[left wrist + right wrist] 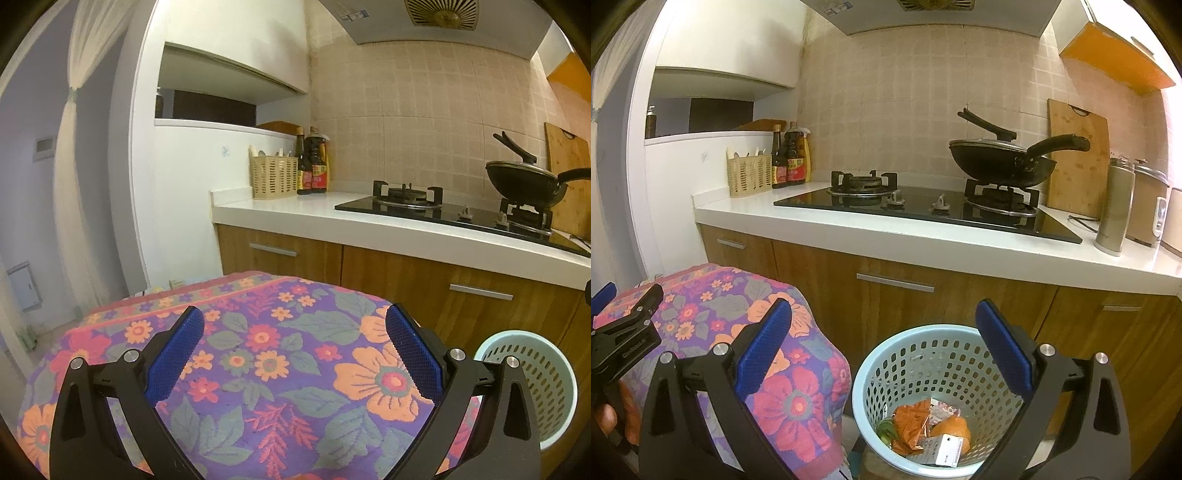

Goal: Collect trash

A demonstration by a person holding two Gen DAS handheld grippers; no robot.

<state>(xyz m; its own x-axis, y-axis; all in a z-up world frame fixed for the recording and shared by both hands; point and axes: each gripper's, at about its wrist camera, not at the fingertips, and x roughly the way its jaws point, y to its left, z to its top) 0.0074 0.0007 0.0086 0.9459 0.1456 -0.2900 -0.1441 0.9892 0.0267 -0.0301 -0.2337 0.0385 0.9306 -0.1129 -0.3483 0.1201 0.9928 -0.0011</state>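
Observation:
A light blue perforated waste basket point(886, 362) stands on the floor to the right of a table covered by a floral cloth point(258, 362). Inside it lie orange wrappers point(910, 417), an orange fruit piece point(955, 428) and a small white box point(942, 448). My right gripper point(882, 314) is open and empty, held above the basket's near side. My left gripper point(293, 321) is open and empty above the cloth; the basket point(546, 373) shows at its right. The left gripper also appears at the left edge of the right wrist view point(624, 306).
A white counter point(886, 229) on wooden cabinets runs behind, carrying a black gas hob point(923, 206), a wok point(1001, 162), sauce bottles point(788, 158), a utensil basket point(748, 175), a cutting board point(1078, 155) and a steel flask point(1115, 206).

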